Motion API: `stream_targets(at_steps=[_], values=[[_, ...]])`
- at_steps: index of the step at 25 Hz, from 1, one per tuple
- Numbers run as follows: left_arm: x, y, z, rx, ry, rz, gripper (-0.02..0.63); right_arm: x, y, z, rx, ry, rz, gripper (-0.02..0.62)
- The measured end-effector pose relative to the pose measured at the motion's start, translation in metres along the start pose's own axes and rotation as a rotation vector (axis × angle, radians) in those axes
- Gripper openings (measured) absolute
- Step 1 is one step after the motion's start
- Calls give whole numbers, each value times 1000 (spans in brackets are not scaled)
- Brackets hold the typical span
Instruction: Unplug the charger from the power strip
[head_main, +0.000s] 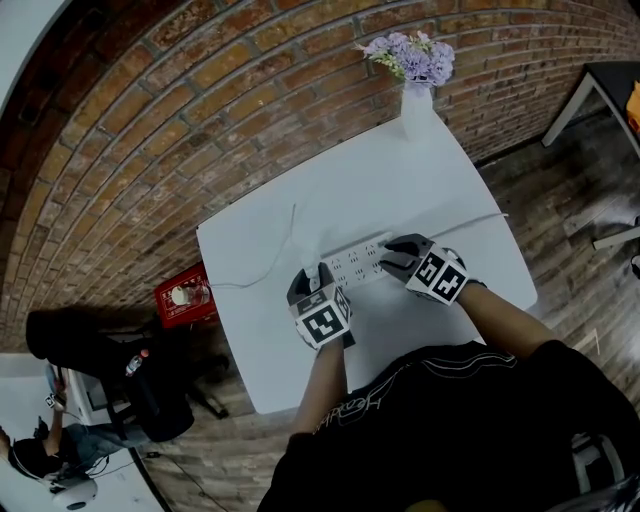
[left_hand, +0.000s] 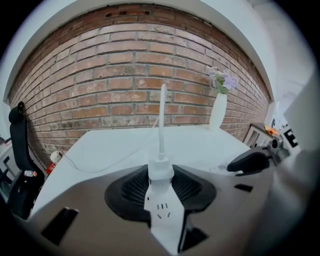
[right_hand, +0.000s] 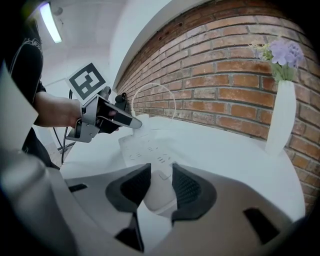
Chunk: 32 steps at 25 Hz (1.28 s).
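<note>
Forearms (head_main: 322, 385) angle down over the table (head_main: 420, 180): left hand-held gripper (head_main: 313, 280) clamps the charger (left_hand: 161, 170), right hand-held gripper (head_main: 398, 258) pinches the power strip (right_hand: 145, 150).

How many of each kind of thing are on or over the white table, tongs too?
Power strip: 1
Charger: 1
Vase of flowers: 1
Tongs: 2, left tongs and right tongs
Total: 5
</note>
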<state>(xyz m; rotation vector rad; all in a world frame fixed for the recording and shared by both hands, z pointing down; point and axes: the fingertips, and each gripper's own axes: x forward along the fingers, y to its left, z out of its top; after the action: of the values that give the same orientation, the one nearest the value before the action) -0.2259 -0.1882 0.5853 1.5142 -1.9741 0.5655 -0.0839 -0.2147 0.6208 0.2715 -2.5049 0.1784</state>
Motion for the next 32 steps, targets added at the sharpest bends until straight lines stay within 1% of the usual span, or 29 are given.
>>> stream_targets(at_steps=[4,5,7,10,12,16,20,21,23,26,28,30,32], values=[[-3,-2,1,114,-6,51,141,1,1,0,-5,9,-3,114],[-3,-2,2,124,-7,54,143,1,1,1,-4,8,-2,115],[-3,-2,1,94,-2,34,143,0,1,0,-2,7,0,115],[-1,0,1,12,11,-13,140,0,0,0,-2,2,3,115],[-1,2,0,-9,19,-24,140,0,1,0,-7,-5,10,114],[0,3,0,2,18,-12,140,1,2,1,-14,-7,13,114],[-3,-2,1,99,5,56,140,0,1,1,-19,-2,17,114],[-3,-2,1,108,2,61,140,0,1,0,-20,-2,19,114],[-2,-1,0,76,8,39,140,0,2,0,-20,-3,19,114],[0,2,0,-18,23,-23,140,0,2,0,-20,-8,18,114],[1,3,0,-66,27,-48,140,0,2,1,-20,-12,21,114],[2,4,0,-65,22,-46,138,0,2,1,-20,-16,23,112],[1,3,2,-9,11,-17,140,0,2,1,-18,-15,21,112]])
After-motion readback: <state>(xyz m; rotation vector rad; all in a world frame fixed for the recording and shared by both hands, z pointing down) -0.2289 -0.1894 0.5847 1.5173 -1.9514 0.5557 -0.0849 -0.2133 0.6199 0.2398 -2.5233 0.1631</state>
